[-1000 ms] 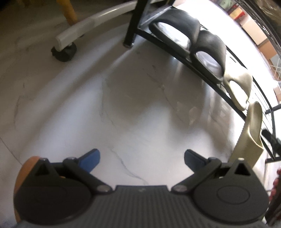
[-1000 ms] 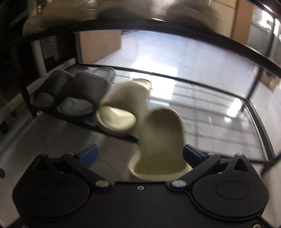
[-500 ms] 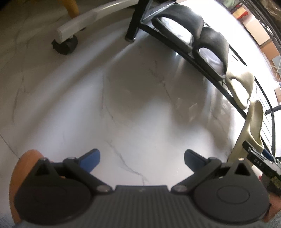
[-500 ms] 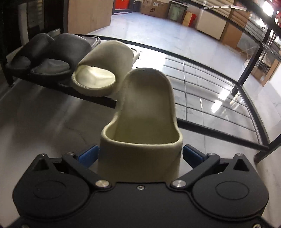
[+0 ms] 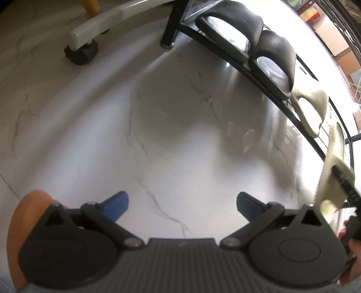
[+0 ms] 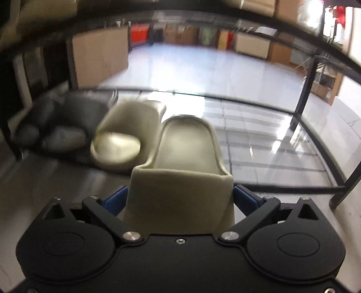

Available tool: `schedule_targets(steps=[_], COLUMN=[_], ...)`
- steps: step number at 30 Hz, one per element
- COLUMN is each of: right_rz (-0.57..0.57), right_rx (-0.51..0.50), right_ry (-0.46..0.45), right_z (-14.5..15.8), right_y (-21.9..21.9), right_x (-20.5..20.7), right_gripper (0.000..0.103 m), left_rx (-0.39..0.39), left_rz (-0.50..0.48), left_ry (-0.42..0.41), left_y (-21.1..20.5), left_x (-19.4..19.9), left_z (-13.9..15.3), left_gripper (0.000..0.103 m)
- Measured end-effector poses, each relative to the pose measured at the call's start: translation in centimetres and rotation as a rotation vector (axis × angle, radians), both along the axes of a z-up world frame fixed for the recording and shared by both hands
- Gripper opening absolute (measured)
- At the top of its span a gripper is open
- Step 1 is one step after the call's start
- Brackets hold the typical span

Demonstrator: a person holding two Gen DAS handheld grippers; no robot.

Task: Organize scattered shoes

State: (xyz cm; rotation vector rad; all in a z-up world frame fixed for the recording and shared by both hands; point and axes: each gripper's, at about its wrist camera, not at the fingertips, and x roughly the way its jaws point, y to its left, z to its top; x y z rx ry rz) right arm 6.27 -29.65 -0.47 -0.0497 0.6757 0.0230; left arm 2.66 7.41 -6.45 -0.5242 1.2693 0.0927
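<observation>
My right gripper point(image 6: 180, 198) is shut on a cream slipper point(image 6: 182, 162), held heel-first with its toe pointing at the black wire shoe rack point(image 6: 259, 144). Its cream mate point(image 6: 121, 139) lies on the rack's bottom shelf beside two black slippers point(image 6: 58, 130). In the left wrist view the held cream slipper point(image 5: 334, 175) is at the far right, the cream mate point(image 5: 311, 110) and the black slippers point(image 5: 255, 38) sit along the rack. My left gripper point(image 5: 182, 202) is open and empty over the marble floor point(image 5: 158, 126).
A white chair leg with a black caster point(image 5: 81, 51) stands at the top left, near the rack's black post point(image 5: 169, 33). Cardboard boxes point(image 6: 252, 45) line the far wall. An upper rack bar point(image 6: 180, 18) runs above the held slipper.
My right gripper has carried the cream slipper forward and leveled it toward the bottom shelf, next to its mate. My left gripper has barely shifted and stays open.
</observation>
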Motion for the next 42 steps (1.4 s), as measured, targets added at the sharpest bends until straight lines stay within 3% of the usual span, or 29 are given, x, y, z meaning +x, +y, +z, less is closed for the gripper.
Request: schedule_targets(steps=[8, 16, 24, 29, 32, 36, 42], right_rz=[-0.061, -0.020, -0.034, -0.021, -0.058, -0.075, -0.090], right_rx=[-0.055, -0.113, -0.133, -0.128, -0.064, 0.016, 0.045], right_ry=[-0.097, -0.184, -0.248, -0.239, -0.197, -0.163, -0.116], right_z=[0.5, -0.1, -1.6, -3.1, -4.1, -5.1, -4.7], right_y=[-0.5, 0.8, 1.5, 1.2, 0.3, -1.1, -1.4], right_x=[2.2, 4.9, 10.4, 13.0, 14.1, 14.4, 14.3], right_gripper=[0.099, 0.099, 0.099, 0.099, 0.100, 0.102, 0.103], left_rx=[0.005, 0.018, 0.022, 0.016, 0.010, 0.011, 0.015], left_rz=[-0.006, -0.013, -0.020, -0.023, -0.023, -0.024, -0.027], left_ry=[0.004, 0.019, 0.038, 0.062, 0.075, 0.082, 0.078], left_y=[0.0, -0.3, -0.5, -0.6, -0.7, -0.9, -1.0], left_x=[0.0, 0.3, 0.5, 0.8, 0.9, 0.8, 0.6], left_z=[-0.2, -0.7, -1.2, -1.6, -2.0, -2.3, -2.3], left_gripper=[0.102, 0.102, 0.102, 0.102, 0.102, 0.102, 0.102])
